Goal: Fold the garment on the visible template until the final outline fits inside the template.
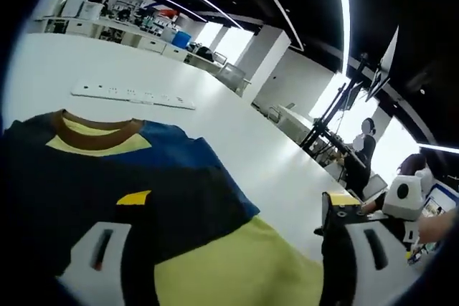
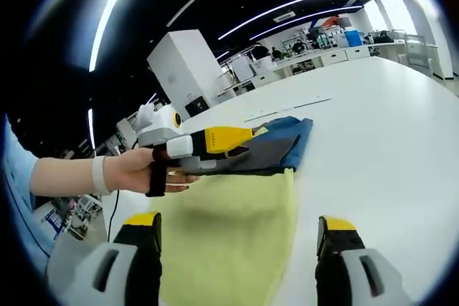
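Lying near table [image 2: 401, 127] edge, garment [image 2: 237, 227] seemingly unclamped.

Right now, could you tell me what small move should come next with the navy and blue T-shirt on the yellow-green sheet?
Probably lower the open left gripper onto the navy and blue T-shirt and pinch its blue side, which seems to overhang the yellow-green sheet onto the white table.

White bench [image 1: 237, 141], broad and bare. Long white power strip [image 1: 133, 96] lay flat on it. Desks with blue bins [image 2: 353, 38] stood along the far wall. Tripod stand [image 1: 326, 123] stood beyond the bench edge, a seated person [image 1: 362, 150] beside it. Light strips [image 1: 343, 5] ran overhead.
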The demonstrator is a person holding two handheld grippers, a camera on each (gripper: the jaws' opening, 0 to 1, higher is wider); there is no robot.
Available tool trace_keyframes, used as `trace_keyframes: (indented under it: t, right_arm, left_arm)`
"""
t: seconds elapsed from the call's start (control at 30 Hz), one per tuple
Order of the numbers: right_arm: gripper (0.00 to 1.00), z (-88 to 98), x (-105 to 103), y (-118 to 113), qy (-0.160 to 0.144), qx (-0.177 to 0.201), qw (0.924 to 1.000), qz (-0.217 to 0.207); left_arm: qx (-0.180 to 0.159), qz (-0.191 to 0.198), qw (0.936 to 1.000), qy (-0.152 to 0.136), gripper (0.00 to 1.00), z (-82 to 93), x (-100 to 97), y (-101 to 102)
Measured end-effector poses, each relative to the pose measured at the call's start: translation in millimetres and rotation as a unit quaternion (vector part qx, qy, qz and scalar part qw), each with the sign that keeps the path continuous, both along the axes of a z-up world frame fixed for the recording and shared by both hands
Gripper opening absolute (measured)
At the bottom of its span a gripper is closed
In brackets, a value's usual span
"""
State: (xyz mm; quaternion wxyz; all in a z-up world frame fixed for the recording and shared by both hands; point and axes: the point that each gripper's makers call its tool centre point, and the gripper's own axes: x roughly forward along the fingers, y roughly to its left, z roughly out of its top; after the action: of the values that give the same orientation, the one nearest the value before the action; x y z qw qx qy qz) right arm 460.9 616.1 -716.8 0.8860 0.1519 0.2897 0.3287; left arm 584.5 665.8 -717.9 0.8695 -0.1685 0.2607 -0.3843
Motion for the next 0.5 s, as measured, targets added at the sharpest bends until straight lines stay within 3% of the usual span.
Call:
trace_keyframes:
  t: [0.23,0.5]
  right_arm:
    - [0.9,1.6,-1.0,0.5,-0.002,-0.004,1.0,0.002]
    - [0.9,3.8,-1.0,2.2,-0.006,-0.01,0.9999,0.007]
  left_arm:
    - [0.05,-0.028,0.9981,-0.022,0.99,-1.8,-6.7,11.2]
    - [0.068,-0.035,0.9964,-0.038,0.99,8.4,-12.0,24.2]
